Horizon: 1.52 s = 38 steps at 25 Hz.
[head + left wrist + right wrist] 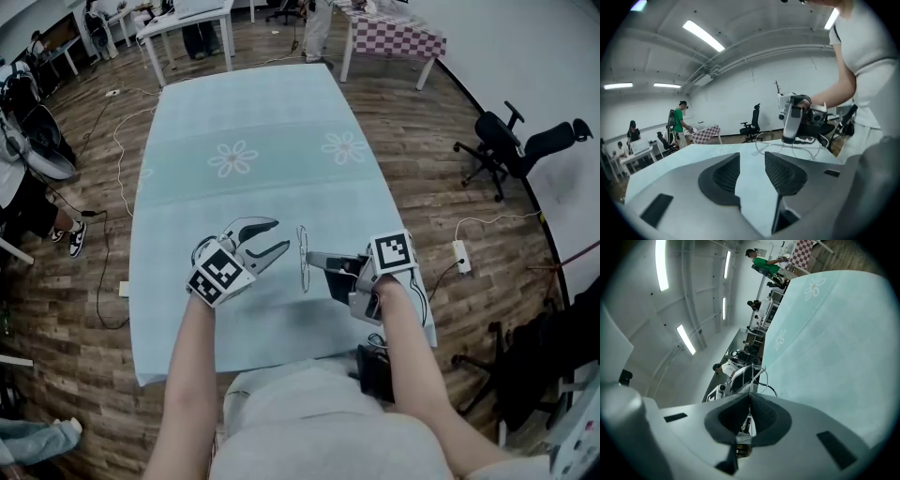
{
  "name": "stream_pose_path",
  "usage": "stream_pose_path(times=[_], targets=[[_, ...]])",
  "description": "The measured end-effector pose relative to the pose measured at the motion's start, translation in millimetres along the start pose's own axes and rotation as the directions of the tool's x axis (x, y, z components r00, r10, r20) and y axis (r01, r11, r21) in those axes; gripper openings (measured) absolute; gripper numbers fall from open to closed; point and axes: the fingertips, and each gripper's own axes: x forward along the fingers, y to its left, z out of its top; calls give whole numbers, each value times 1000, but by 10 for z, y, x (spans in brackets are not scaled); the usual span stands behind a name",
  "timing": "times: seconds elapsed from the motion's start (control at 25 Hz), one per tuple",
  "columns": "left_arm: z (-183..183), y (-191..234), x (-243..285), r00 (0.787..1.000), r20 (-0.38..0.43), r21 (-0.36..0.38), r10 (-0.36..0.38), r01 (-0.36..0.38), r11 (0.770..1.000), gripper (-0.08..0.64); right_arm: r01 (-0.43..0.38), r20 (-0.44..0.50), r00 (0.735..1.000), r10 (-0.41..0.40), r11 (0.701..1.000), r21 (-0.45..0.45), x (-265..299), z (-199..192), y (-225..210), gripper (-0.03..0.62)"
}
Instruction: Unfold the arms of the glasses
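Thin wire-framed glasses stand on edge above the pale blue tablecloth, near its front. My right gripper reaches in from the right and is shut on the glasses; in the right gripper view the pads meet on the frame, and the wire rims stick out beyond the right gripper's tips. My left gripper is just left of the glasses, open, with nothing between its fingers. In the left gripper view the left gripper stands apart from the glasses, which lie a short way ahead.
The cloth carries flower prints toward the far half. A black office chair and a power strip are on the wooden floor at the right. Other tables and seated people are at the back left.
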Motion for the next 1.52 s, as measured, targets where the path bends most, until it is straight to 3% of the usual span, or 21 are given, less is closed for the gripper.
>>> stream_pose_path(times=[0.24, 0.4, 0.52, 0.84, 1.52], targets=[[-141, -58, 181, 996, -91, 202, 21, -3, 979, 127, 6, -17, 1000, -6, 1000, -1, -19, -16, -14, 12], [-147, -112, 298, 989, -144, 352, 30, 23, 936, 121, 12, -19, 1000, -12, 1000, 5, -49, -27, -42, 12], [-186, -148, 345, 984, -178, 425, 29, 50, 904, 97, 2, -20, 1000, -2, 1000, 9, -28, -38, -29, 12], [-219, -144, 403, 980, -198, 465, 34, 63, 883, 51, -7, -29, 1000, 7, 1000, 19, 7, -74, -31, 12], [-320, -119, 299, 972, -225, 442, 65, 42, 896, 44, 26, 16, 1000, -27, 998, 50, -79, -46, -91, 12]])
